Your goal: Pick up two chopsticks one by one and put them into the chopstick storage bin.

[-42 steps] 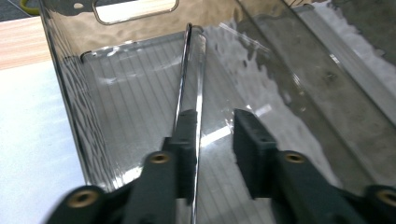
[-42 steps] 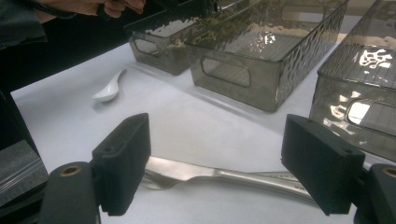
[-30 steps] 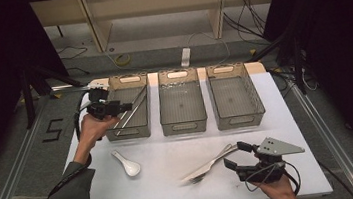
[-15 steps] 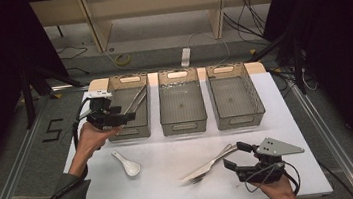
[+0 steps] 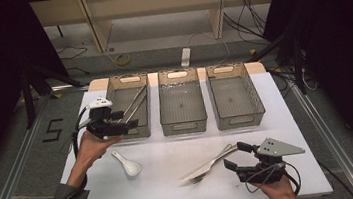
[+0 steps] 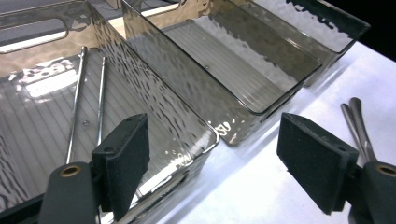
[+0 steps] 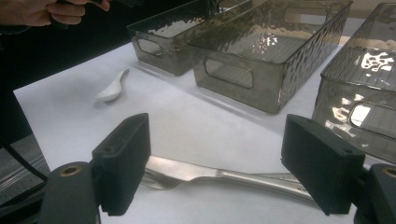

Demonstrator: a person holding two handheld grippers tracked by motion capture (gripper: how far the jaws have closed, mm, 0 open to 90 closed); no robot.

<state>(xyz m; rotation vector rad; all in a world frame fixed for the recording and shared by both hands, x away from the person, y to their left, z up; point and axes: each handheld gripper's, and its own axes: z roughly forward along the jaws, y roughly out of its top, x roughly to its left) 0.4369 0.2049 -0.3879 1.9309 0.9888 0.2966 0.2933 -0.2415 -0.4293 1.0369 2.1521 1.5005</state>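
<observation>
Black-jawed left hand-held gripper hovers open, level over left bin.

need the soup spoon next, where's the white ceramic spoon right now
In the high view the white ceramic spoon lies on the white table, left of the metal knife and fork, in front of the leftmost grey plastic bin.

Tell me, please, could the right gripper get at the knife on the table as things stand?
Probably yes: the right gripper is open, the knife lies flat between its jaws, and nothing stands between them; a fork lies beside it.
</observation>
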